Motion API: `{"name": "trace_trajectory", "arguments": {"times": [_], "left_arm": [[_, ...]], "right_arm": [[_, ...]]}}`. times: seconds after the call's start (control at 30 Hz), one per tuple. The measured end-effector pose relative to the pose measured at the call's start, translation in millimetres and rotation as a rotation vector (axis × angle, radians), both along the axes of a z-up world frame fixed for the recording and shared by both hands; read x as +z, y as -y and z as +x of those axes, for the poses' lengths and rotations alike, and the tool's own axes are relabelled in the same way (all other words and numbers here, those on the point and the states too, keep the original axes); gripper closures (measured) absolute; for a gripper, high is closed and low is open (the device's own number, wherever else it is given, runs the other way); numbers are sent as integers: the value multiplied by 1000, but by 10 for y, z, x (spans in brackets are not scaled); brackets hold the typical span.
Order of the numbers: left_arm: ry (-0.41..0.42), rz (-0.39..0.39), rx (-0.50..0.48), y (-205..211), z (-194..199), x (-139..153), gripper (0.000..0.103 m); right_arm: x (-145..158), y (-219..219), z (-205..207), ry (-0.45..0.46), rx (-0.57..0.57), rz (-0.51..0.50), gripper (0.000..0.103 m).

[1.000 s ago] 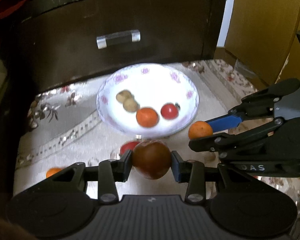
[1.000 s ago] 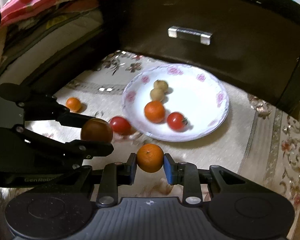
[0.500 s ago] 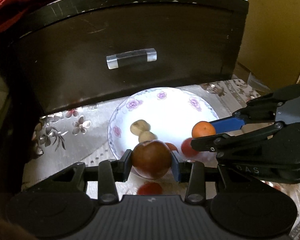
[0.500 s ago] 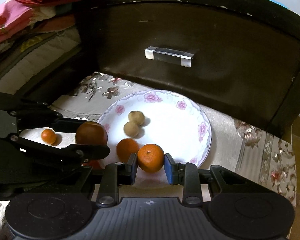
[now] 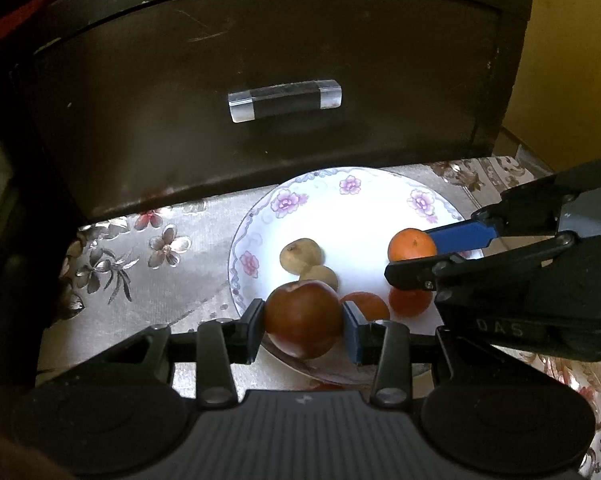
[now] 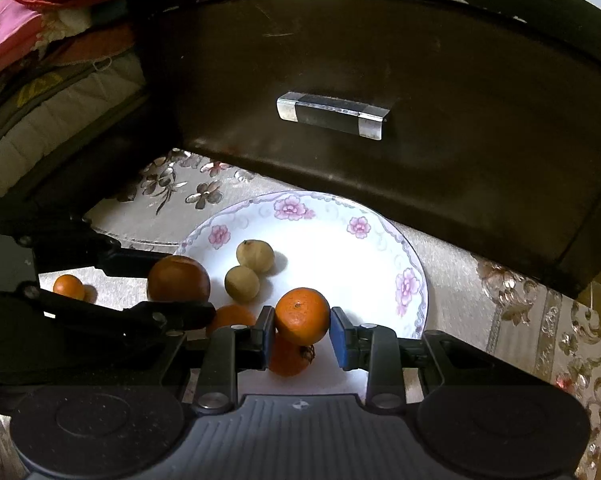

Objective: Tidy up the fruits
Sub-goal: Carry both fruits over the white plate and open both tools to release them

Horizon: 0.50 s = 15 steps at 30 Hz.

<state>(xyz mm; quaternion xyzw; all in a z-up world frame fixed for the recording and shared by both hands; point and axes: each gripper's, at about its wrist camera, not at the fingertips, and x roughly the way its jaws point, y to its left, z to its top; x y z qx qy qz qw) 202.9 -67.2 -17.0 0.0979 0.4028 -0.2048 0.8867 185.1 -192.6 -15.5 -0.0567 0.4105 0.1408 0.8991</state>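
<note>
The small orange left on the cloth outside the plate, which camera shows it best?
The right wrist view. There the small orange sits in plain sight on the tablecloth, left of the plate and behind the left gripper. The left wrist view does not show it at all.

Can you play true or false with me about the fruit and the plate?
1. The left tool grips a dark red apple. True.
2. The right tool is empty. False: it grips an orange.
3. Two small tan fruits lie on the flowered plate. True.
4. The plate is plain white. False: pink flowers ring its rim.
5. A small orange sits on the cloth, off the plate. True.
</note>
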Motion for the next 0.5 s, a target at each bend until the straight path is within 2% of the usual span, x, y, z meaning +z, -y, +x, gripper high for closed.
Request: {"name": "trace_trajectory", "arguments": {"times": [0.5], "left_arm": [[5, 3, 20, -7, 19, 19, 56]], "right_arm": [[42, 30, 38, 32, -19, 7, 70]]}}
